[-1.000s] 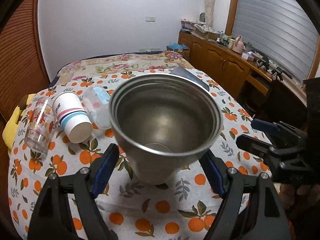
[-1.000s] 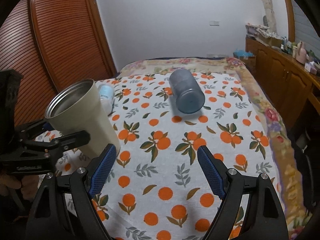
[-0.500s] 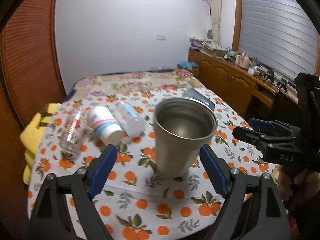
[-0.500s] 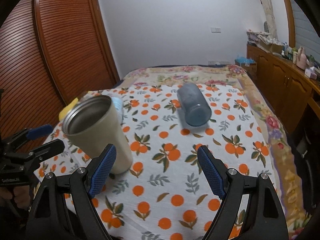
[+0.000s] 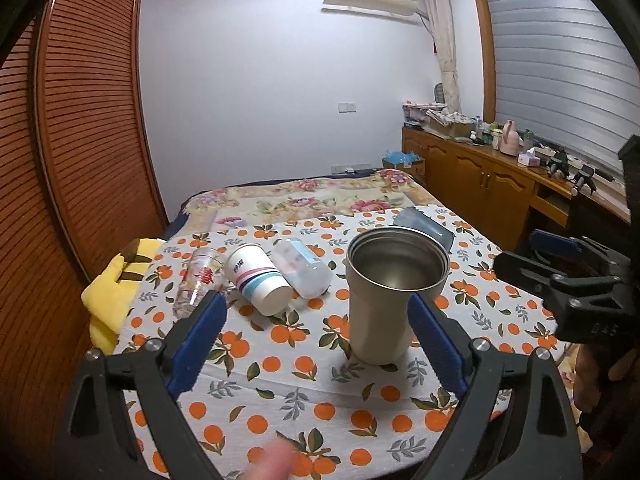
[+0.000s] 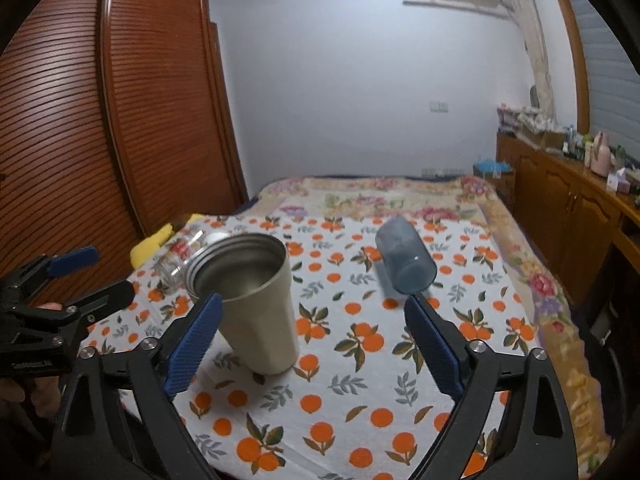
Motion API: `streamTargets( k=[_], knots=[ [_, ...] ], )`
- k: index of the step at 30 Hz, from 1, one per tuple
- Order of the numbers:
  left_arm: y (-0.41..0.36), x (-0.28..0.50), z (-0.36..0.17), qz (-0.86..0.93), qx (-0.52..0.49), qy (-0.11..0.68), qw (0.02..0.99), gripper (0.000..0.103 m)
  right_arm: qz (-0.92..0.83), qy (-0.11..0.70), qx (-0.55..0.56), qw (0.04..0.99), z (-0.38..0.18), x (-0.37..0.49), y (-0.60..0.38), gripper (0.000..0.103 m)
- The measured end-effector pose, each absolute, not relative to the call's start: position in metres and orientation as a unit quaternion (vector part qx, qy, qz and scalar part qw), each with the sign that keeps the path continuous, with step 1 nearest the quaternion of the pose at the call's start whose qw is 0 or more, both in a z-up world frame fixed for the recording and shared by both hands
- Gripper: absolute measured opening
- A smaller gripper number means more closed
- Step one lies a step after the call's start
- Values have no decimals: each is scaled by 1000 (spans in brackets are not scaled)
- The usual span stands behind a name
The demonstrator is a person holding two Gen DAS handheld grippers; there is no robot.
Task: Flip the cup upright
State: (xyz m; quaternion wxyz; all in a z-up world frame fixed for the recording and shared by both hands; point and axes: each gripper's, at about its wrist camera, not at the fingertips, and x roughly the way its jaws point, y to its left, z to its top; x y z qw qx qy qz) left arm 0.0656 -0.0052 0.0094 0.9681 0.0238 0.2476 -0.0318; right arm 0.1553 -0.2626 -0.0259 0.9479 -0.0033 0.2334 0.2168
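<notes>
While steel cup (image 5: 384, 300) stands upright, left gripper (image 5: 316, 340) open, "DAS" on right gripper (image 5: 552, 256).

The steel cup (image 5: 396, 292) stands upright on the tablecloth (image 5: 304, 380), mouth up. To its left in the left wrist view lie three things on their sides in a row: nearest the cup a plastic bottle (image 5: 302, 267), then a paper cup (image 5: 258, 278), then a glass (image 5: 198, 280) farthest out. Beyond the glass, at the cloth's left edge, sits a folded towel (image 5: 114, 288). Behind the steel cup and to its right a tumbler (image 6: 406, 260) lies on its side, well apart from it.
</notes>
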Motion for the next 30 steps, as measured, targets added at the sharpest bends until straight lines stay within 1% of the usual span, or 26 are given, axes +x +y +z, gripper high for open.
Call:
streamTargets(
  k=[3,4,7,19,30],
  knots=[
    [-5,62,10,-32,22,243,969,94,210,220,3,953,-24,149,-263,101],
    [-6,60,10,-31,22,242,970,96,207,217,4,954,-23,148,-263,103],
    [-5,57,10,-32,16,237,971,100,199,210,9,957,-23,142,-265,103],
    [-1,46,5,-23,1,242,970,101,178,212,12,961,-36,129,-265,103],
    [0,45,4,-25,-1,242,970,101,176,208,11,962,-37,128,-265,103]
  ],
)
